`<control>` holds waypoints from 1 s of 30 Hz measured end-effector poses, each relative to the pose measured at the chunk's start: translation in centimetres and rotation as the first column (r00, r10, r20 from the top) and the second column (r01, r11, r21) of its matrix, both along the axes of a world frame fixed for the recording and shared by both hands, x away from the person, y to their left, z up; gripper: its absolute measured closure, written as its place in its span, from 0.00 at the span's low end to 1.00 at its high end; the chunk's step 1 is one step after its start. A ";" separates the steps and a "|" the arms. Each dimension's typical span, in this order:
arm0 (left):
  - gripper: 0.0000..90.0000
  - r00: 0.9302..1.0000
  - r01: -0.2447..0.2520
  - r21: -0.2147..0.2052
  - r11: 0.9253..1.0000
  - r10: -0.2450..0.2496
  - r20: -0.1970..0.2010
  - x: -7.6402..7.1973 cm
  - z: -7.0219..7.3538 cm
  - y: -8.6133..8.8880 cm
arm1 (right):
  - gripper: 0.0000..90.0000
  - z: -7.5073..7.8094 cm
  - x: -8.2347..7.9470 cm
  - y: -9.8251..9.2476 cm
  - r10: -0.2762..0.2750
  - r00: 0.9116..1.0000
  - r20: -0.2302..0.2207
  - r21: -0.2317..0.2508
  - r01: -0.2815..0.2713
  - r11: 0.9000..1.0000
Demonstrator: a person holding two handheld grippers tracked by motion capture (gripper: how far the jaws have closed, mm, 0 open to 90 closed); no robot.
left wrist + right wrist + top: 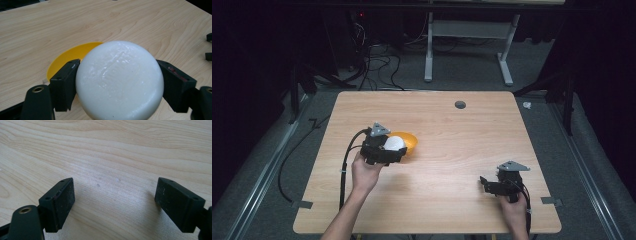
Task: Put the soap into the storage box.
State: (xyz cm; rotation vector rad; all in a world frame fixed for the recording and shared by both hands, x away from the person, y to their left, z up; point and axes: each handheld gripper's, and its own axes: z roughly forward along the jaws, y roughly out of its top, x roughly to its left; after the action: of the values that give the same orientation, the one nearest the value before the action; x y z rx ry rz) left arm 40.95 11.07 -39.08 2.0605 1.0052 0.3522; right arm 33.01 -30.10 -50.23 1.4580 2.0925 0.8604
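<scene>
A white ball (119, 81) is clamped between the left gripper's (384, 146) jaws just above the yellow bowl (408, 142), apparently not yet released into it, while the right gripper (115, 202) is held wide open and empty over the table (452, 130).

A light wooden table (472, 150) stands on grey carpet (462, 70) in darkness.

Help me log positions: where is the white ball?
In the high view the white ball is left of the table's centre, clamped in the left claw at the orange bowl's near rim.
</scene>
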 end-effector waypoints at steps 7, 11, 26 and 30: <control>0.27 1.000 -0.019 0.013 1.000 0.019 -0.009 1.1 -0.1 -0.1 | 0.19 0.0 0.0 0.0 0.000 1.000 0.002 -0.001 0.000 1.000; 0.27 0.999 -0.028 0.000 1.000 0.028 -0.019 1.7 -0.2 -0.2 | 0.19 0.0 0.0 0.0 -0.002 1.000 -0.001 0.001 0.002 1.000; 0.27 0.997 -0.057 0.001 0.998 0.057 -0.050 3.8 -0.7 -0.5 | 0.19 0.0 0.0 0.0 0.001 1.000 0.000 0.001 -0.001 1.000; 0.27 0.996 -0.074 0.012 0.997 0.074 -0.057 4.3 -1.1 -0.5 | 0.19 0.0 0.0 0.0 0.000 1.000 0.000 -0.001 0.000 1.000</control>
State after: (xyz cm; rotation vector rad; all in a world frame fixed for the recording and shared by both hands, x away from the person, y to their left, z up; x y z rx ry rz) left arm 45.23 10.59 -40.18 2.0564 1.1191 0.3380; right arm 33.00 -30.09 -50.22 1.4580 2.0926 0.8594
